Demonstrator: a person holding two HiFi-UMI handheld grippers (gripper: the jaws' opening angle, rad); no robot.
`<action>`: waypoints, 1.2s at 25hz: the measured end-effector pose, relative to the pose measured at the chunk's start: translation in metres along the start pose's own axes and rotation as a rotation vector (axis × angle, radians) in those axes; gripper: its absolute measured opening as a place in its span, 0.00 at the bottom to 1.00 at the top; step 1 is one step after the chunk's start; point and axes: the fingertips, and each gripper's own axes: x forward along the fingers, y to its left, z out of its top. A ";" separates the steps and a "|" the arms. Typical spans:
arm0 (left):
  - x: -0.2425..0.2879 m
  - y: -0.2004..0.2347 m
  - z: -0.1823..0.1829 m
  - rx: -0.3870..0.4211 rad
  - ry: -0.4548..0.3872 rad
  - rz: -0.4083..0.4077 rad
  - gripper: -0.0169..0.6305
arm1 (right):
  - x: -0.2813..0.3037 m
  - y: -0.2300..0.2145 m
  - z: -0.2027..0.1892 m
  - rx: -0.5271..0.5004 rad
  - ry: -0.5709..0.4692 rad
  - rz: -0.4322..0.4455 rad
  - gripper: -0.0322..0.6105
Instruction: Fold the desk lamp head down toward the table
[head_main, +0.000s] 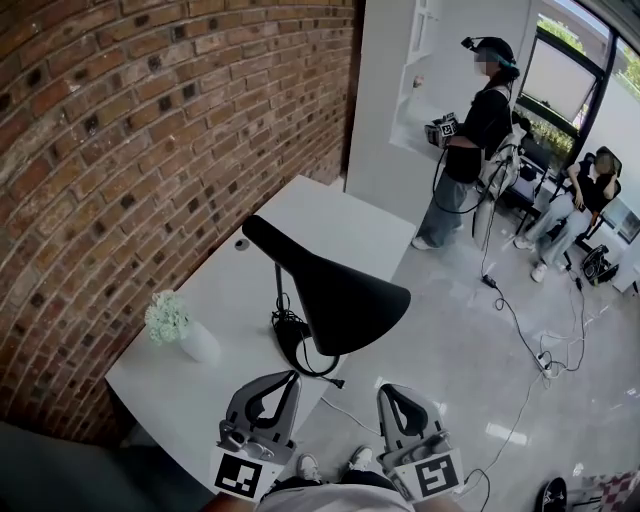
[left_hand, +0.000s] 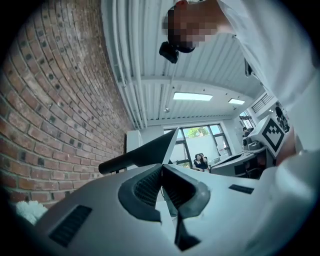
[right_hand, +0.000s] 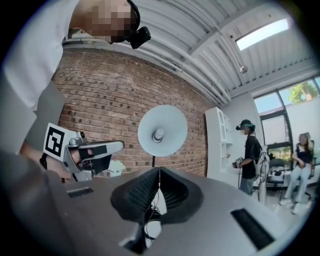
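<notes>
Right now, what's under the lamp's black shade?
Under the shade a thin stem and a looped black cord show on the white table. The shade covers the table right behind them. The right gripper view shows a bulb inside it.

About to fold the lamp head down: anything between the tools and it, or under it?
Nothing visible separates the left tool or right tool from the lamp head. Beneath it only the cable shows; the flower vase stands off to its left.

Probably an office-like studio: brick wall (head_main: 120, 150), large windows (head_main: 560, 75), cables (head_main: 520, 330) trailing across the floor.
</notes>
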 end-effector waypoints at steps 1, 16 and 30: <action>0.002 -0.001 0.006 0.014 -0.009 0.000 0.04 | 0.000 -0.003 0.001 0.005 -0.008 0.004 0.08; 0.030 -0.021 0.047 0.101 -0.039 -0.033 0.15 | 0.006 -0.020 0.007 0.048 -0.047 0.088 0.08; 0.059 -0.039 0.080 0.190 -0.104 -0.134 0.27 | 0.006 -0.028 0.014 0.041 -0.069 0.123 0.08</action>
